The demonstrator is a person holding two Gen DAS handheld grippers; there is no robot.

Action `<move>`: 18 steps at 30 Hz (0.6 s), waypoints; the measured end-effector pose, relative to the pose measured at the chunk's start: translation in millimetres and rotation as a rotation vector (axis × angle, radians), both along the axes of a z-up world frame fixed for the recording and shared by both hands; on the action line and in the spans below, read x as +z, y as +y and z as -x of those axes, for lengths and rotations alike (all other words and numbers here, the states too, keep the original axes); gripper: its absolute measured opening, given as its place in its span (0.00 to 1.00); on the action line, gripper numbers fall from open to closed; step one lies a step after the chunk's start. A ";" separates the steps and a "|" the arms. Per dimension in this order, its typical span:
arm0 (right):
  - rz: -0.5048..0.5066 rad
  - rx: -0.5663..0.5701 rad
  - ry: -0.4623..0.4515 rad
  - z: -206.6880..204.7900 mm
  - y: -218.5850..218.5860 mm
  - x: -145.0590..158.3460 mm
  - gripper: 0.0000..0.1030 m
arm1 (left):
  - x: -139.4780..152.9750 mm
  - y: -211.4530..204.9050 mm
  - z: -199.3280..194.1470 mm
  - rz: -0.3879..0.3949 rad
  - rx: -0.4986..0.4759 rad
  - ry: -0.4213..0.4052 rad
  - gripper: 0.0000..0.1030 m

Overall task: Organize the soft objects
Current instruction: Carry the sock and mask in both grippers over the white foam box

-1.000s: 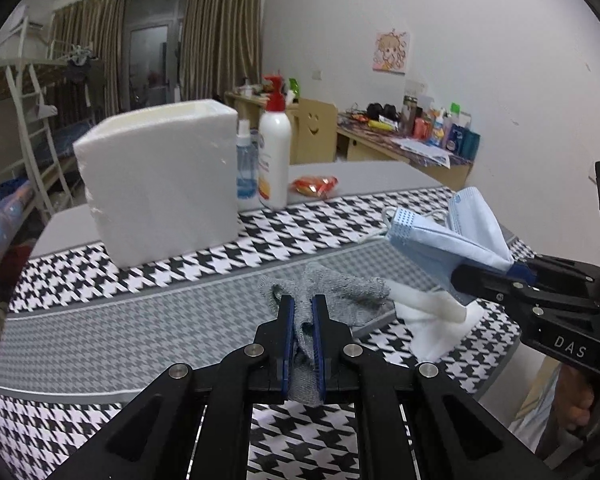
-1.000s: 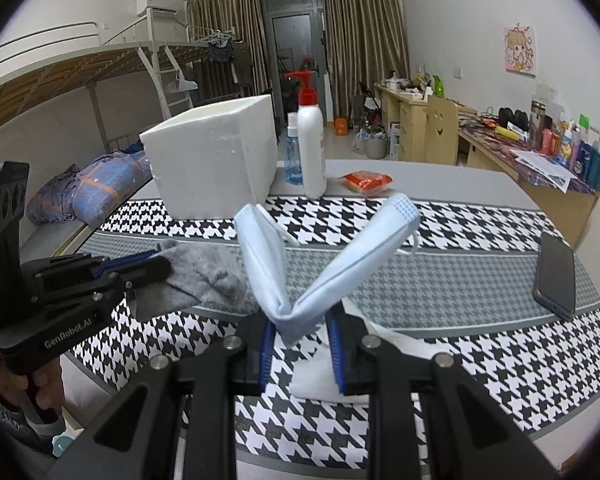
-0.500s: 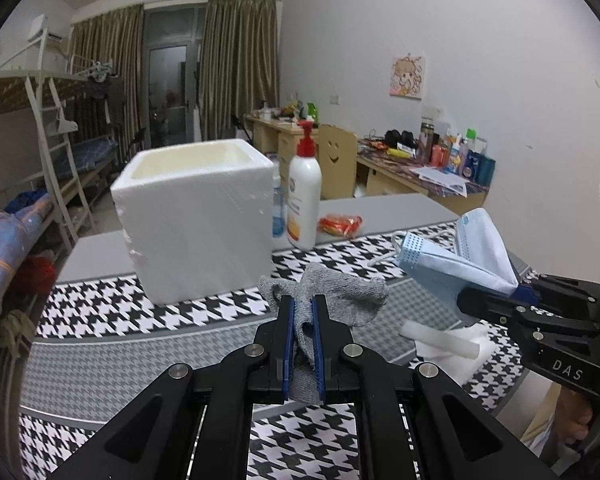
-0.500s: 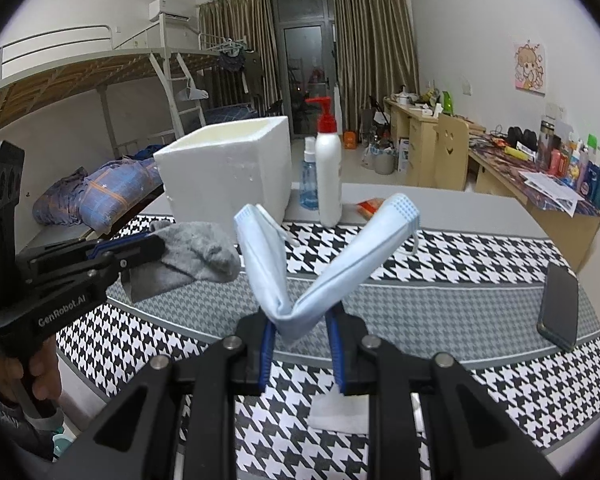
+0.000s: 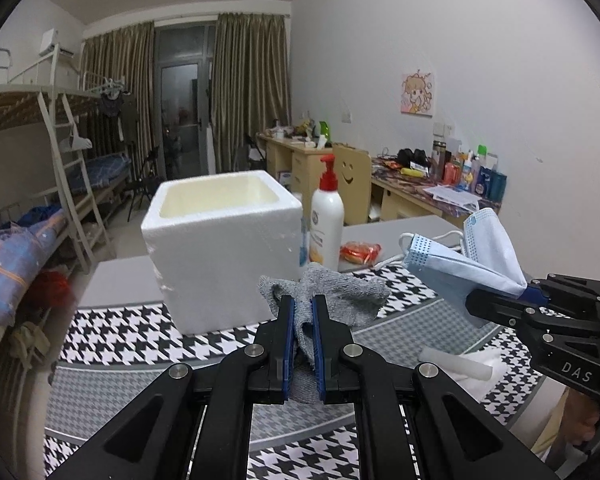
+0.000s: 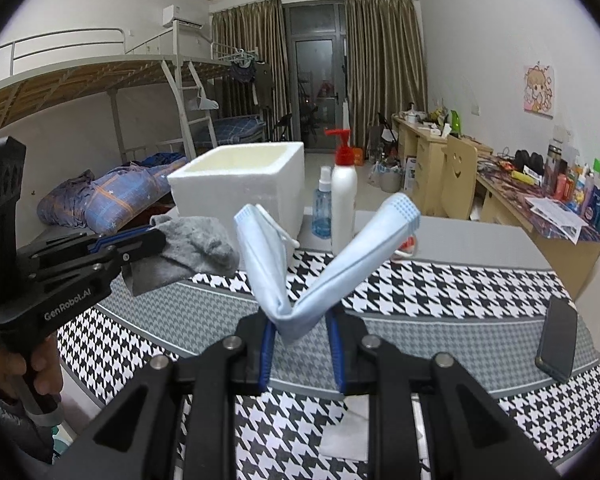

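My left gripper [image 5: 302, 312] is shut on a grey sock [image 5: 340, 294], held up off the table; the same sock [image 6: 188, 254] hangs from that gripper [image 6: 156, 242] at the left of the right wrist view. My right gripper [image 6: 300, 324] is shut on a folded pale blue face mask [image 6: 324, 264] whose two ends stick up in a V. In the left wrist view the mask [image 5: 464, 268] and right gripper [image 5: 484, 304] are at the right. An open white foam box [image 5: 224, 248] [image 6: 244, 188] stands on the table beyond both grippers.
A white pump bottle [image 6: 343, 200] and a small blue spray bottle [image 6: 323, 212] stand right of the box. A black phone [image 6: 558, 344] lies at the table's right edge. White tissue [image 5: 484, 368] lies on the houndstooth cloth [image 6: 440, 292]. A hand [image 6: 40, 368] grips the left tool.
Both grippers have risen with their loads. The sock has come off the table, and the foam box's open top now shows from above.
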State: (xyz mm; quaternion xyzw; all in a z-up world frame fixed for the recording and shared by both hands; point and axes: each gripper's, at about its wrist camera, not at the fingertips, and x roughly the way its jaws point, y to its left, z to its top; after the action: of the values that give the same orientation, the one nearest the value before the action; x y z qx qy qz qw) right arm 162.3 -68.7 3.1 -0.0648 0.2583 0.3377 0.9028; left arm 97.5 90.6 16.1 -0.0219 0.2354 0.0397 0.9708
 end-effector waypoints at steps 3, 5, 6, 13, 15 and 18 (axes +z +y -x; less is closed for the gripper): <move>-0.004 0.004 -0.014 -1.6 4.2 6.2 0.27 | 4.7 3.5 -1.0 -0.003 0.010 -0.015 0.09; -0.008 0.006 -0.019 -2.1 6.5 9.0 0.27 | 6.6 7.8 -1.4 -0.005 0.014 -0.021 0.09; -0.010 0.005 -0.020 -3.2 8.1 10.2 0.27 | 7.4 8.8 -1.9 -0.004 0.016 -0.023 0.09; -0.010 0.006 -0.020 -8.7 16.5 16.8 0.27 | 15.4 15.2 -4.5 -0.011 0.029 -0.039 0.09; -0.007 0.009 -0.030 -9.0 19.3 19.8 0.27 | 18.6 16.7 -5.3 -0.014 0.033 -0.047 0.09; -0.012 0.014 -0.041 -9.7 21.7 23.7 0.27 | 24.4 20.3 -4.8 -0.020 0.038 -0.060 0.09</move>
State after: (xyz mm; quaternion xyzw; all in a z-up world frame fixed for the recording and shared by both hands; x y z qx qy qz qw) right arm 172.1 -47.0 26.8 -0.0683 0.2372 0.3441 0.9059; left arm 102.3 110.8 40.5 -0.0180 0.2053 0.0597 0.9767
